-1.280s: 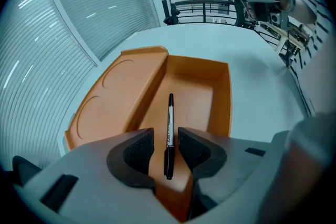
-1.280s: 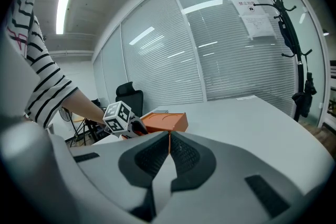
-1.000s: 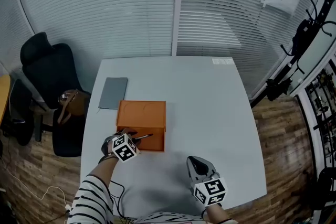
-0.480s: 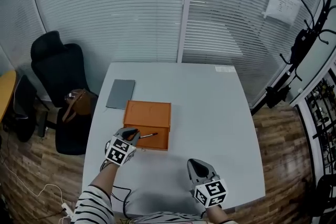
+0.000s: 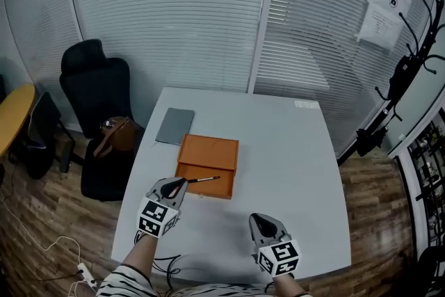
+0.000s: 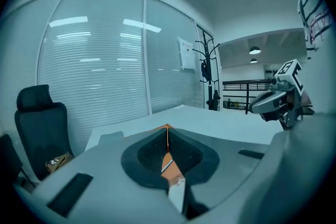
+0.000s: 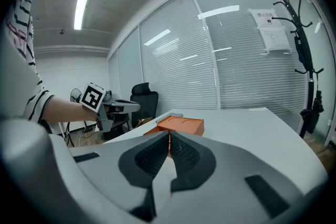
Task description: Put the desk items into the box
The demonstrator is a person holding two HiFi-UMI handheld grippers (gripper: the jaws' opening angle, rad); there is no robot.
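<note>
— What's on the table (image 5: 292, 170)?
— One orange box (image 5: 208, 162), inside unseen; one grey pad (image 5: 174, 126) beyond it, left.
— Grippers?
— Left gripper (image 5: 179, 183) just clamped one pen (image 5: 203, 179) over the box's near edge; right gripper (image 5: 259, 220) closed, empty.

Even cool brightness, fisheye-warped dark edges

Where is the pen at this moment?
In the head view the pen sits left of centre, clamped in the left gripper. It sticks out to the right over the near part of the orange box.
</note>
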